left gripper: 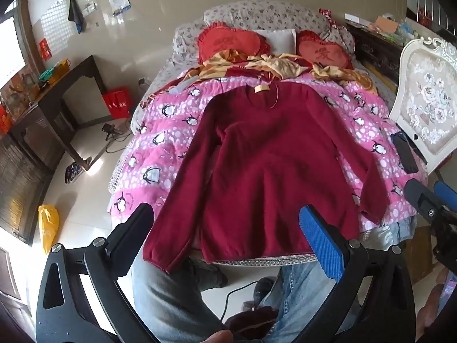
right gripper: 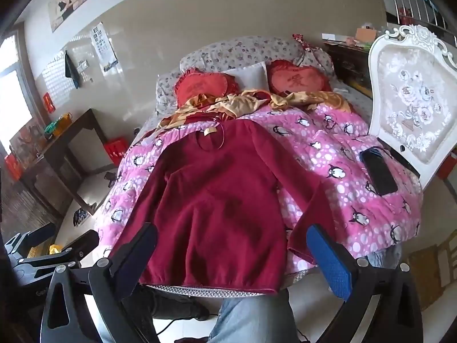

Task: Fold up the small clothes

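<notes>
A dark red long-sleeved sweater (left gripper: 271, 165) lies spread flat, collar away from me, on the pink penguin quilt (left gripper: 160, 143) of a bed. Its hem reaches the bed's near edge and both sleeves lie along its sides. It also shows in the right wrist view (right gripper: 222, 205). My left gripper (left gripper: 228, 231) is open and empty, held above the near edge of the bed over the hem. My right gripper (right gripper: 231, 254) is open and empty, also above the hem; it shows at the right edge of the left wrist view (left gripper: 428, 197).
A black phone (right gripper: 378, 171) lies on the quilt at the right. A white ornate chair (right gripper: 411, 97) stands beside the bed on the right. Red heart cushions (left gripper: 231, 43) and a yellow-red garment (left gripper: 257, 65) lie beyond the sweater. A dark desk (left gripper: 57, 108) stands left.
</notes>
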